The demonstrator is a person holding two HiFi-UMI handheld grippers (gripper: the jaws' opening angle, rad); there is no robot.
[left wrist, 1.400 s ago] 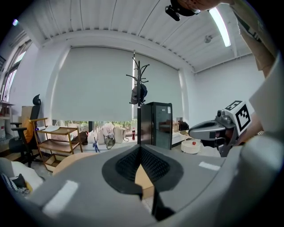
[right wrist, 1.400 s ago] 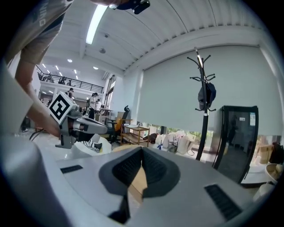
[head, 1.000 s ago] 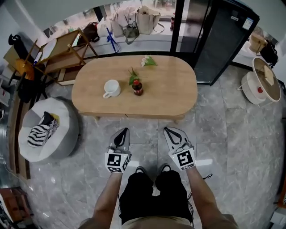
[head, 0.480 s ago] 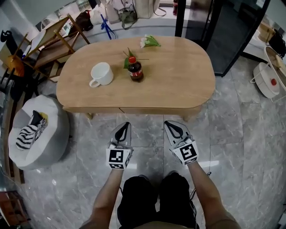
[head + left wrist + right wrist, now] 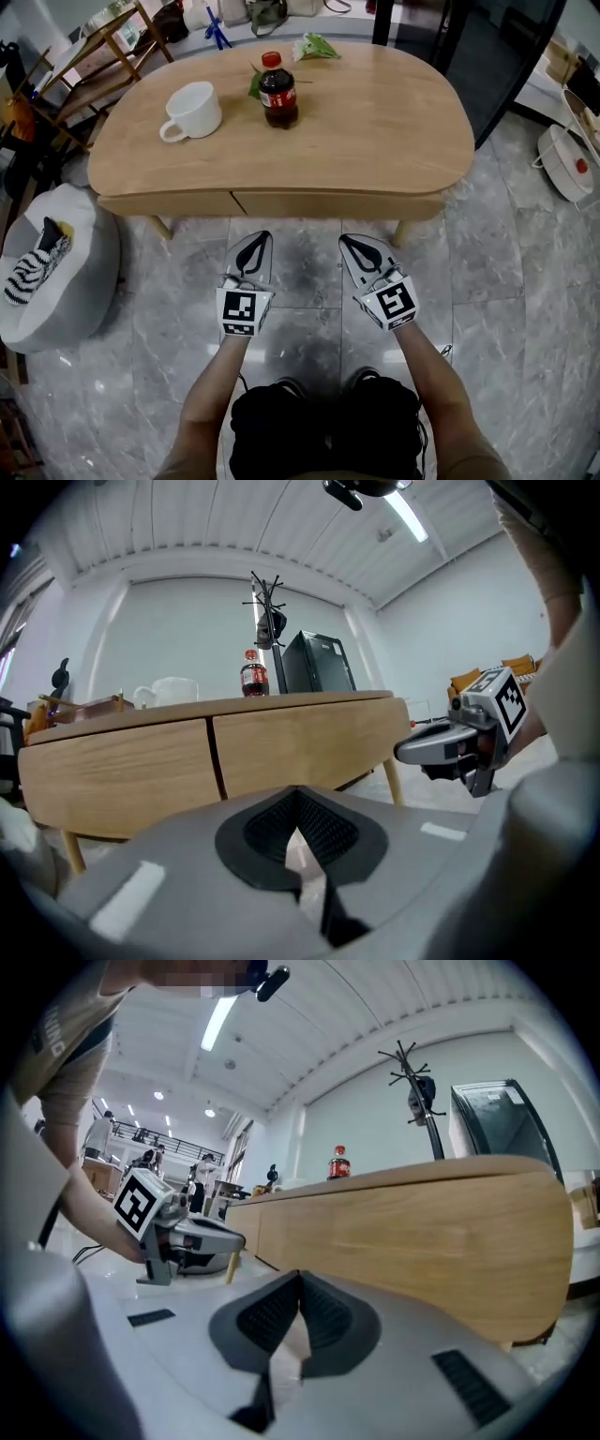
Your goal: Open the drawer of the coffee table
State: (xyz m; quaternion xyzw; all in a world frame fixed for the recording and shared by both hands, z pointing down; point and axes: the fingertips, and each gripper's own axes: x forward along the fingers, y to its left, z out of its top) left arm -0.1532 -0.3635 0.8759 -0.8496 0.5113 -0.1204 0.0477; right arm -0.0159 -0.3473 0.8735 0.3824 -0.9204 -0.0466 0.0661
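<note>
Wooden drawer point(image 5: 328, 203): closed, in the near edge of the coffee table point(image 5: 375, 112), facing both grippers.
Left gripper point(image 5: 260, 236): jaws together, empty, short of it.
Right gripper point(image 5: 346, 241): likewise pinched, empty.
Change: both have sunk to drawer level (approach only, nothing touched).

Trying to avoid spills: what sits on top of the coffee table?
A white mug, an upright cola bottle and a flower sprig near the far edge. Some green leaves lie behind the bottle, partly hidden by it.
</note>
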